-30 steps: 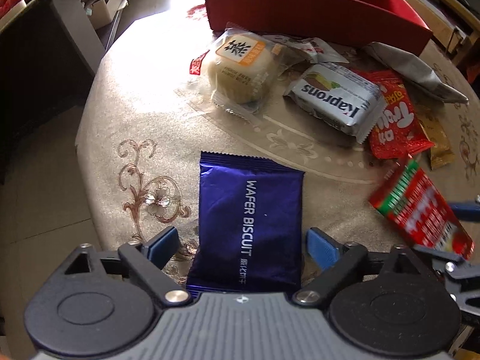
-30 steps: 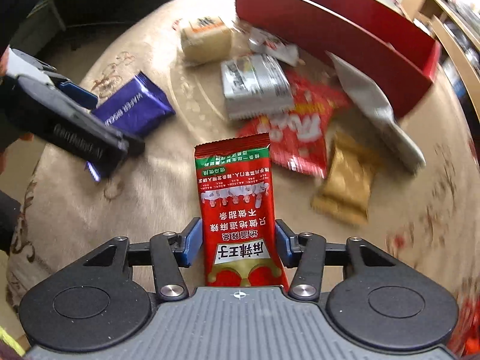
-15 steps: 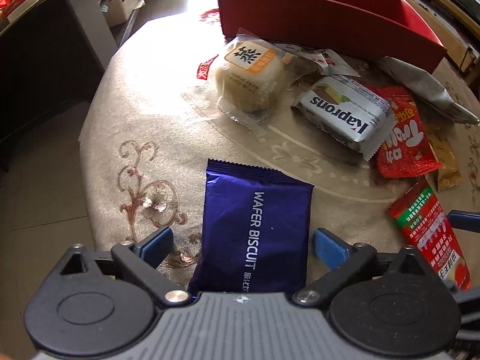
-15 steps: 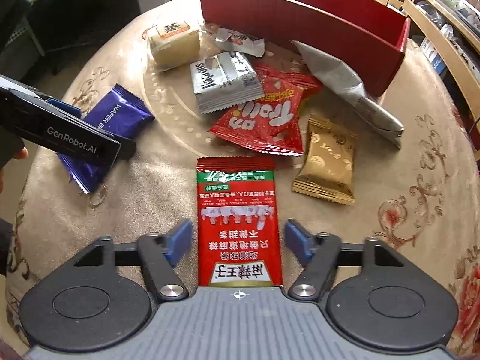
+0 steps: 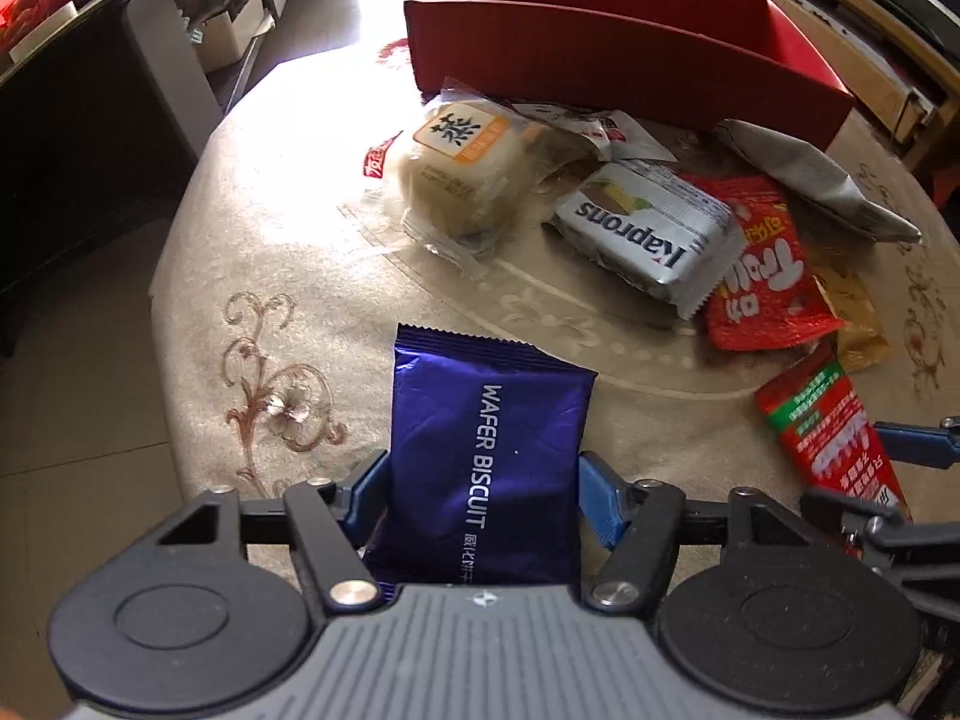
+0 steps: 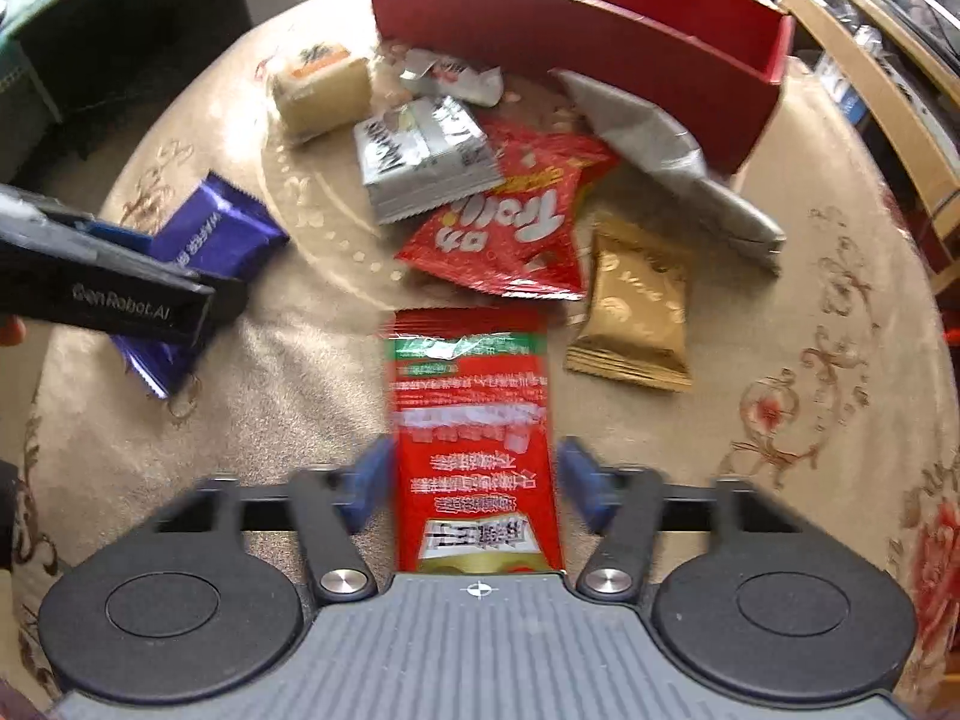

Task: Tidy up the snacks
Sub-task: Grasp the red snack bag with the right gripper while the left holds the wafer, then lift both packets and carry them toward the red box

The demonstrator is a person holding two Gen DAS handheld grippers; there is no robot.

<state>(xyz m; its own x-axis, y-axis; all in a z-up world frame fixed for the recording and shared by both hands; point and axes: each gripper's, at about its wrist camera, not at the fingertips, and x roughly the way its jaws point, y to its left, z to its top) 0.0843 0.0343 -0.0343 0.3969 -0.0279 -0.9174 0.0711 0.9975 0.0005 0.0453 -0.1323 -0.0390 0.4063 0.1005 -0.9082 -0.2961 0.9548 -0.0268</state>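
left wrist view shows the red box (image 5: 600,54) holding no visible snacks, everything still on the bench (image 5: 270,240), while the left gripper (image 5: 483,492) fingers, just closing, pinch the purple wafer biscuit pack (image 5: 486,456) and the right gripper (image 6: 474,486) fingers, also just closing, nearly meet the red sachet (image 6: 474,438).

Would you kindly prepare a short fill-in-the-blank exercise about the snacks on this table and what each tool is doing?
1. The left tool has its blue pads against the sides of a purple packet printed WAFER ____.
2. The right tool straddles a long ____ packet with a green band.
3. The silver pack reads ____.
4. At the far side of the table stands an open red ____.

Missing words: BISCUIT; red; Kaprons; box
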